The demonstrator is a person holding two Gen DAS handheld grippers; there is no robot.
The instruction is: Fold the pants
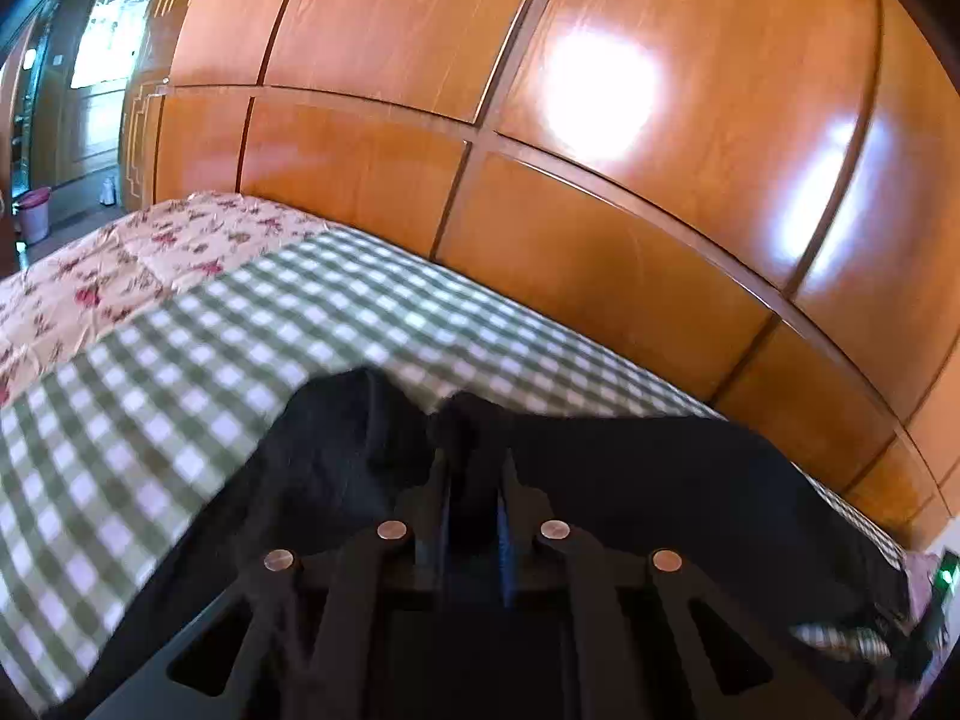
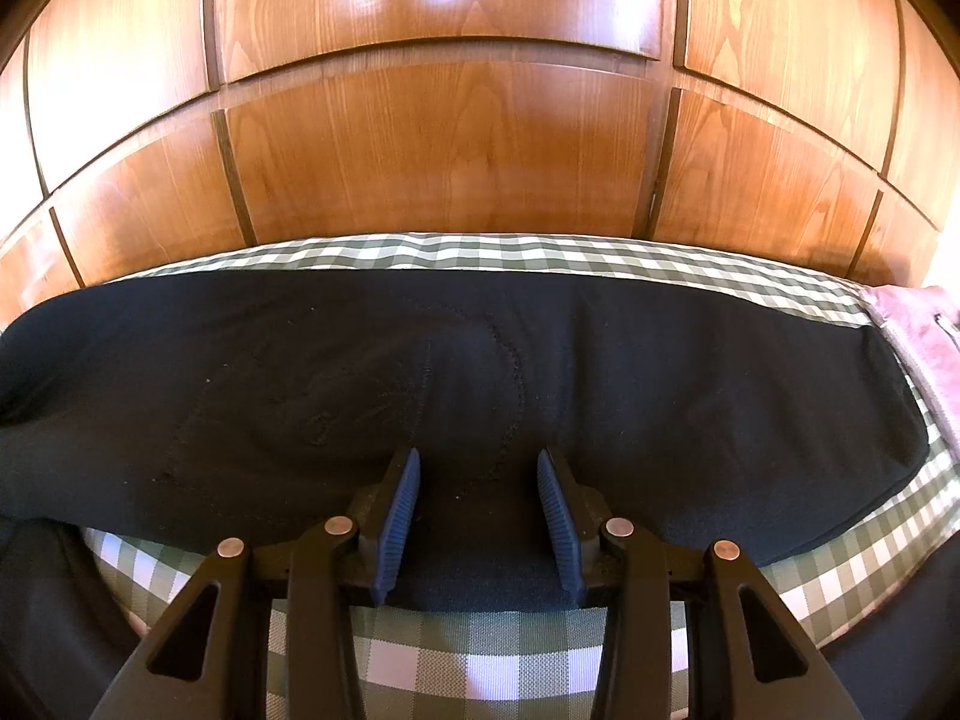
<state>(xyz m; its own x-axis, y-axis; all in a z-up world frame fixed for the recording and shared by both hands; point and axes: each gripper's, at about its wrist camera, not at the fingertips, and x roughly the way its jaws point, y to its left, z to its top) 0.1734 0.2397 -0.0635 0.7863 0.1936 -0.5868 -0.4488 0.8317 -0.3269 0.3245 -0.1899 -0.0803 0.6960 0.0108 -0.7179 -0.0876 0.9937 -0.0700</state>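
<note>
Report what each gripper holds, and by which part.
The left gripper is shut on a bunched edge of the black pants. The right gripper is open over the pants, holding nothing.

glossy wooden wardrobe (image 2: pixel 444 138) (glare spots), checked bedsheet (image 1: pixel 360 312), arched window (image 1: pixel 114 24)

One pair of black pants (image 2: pixel 456 372), one green checked sheet (image 2: pixel 480 648), one floral cover (image 1: pixel 120 258), one pink bin (image 1: pixel 33 213), one pink cloth (image 2: pixel 924 330), two grippers: left (image 1: pixel 474 468), right (image 2: pixel 478 468).
</note>
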